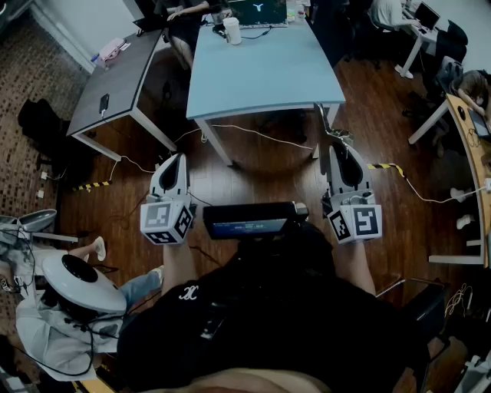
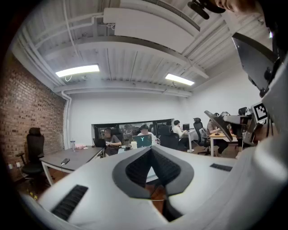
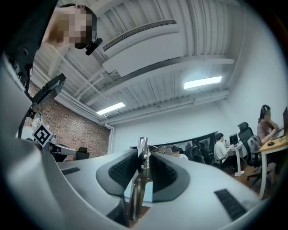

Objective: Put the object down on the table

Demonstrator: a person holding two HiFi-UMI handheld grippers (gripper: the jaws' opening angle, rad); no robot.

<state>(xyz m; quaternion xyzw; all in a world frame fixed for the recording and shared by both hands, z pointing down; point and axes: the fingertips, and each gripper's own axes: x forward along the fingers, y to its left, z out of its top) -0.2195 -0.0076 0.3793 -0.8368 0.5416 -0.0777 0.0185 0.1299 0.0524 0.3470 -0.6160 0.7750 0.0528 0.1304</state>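
My right gripper (image 1: 343, 157) is shut on a thin clip-like object (image 3: 137, 188) with a metal spring and a metal tab at its top. The object stands upright between the dark pads (image 3: 121, 168), its tab poking above the fingertips of this gripper (image 3: 144, 156). My left gripper (image 1: 173, 170) is held level with it at the left. Its pads (image 2: 139, 168) meet at the tips of that gripper (image 2: 151, 150) with nothing between them. Both grippers hover over the wooden floor, short of the near edge of the light blue table (image 1: 261, 73).
A white mug (image 1: 232, 31) and a laptop (image 1: 258, 11) sit at the blue table's far end. A grey table (image 1: 115, 84) stands to the left. Cables (image 1: 261, 135) run across the floor under the near edge. A person (image 1: 69, 307) sits at lower left; desks line the right.
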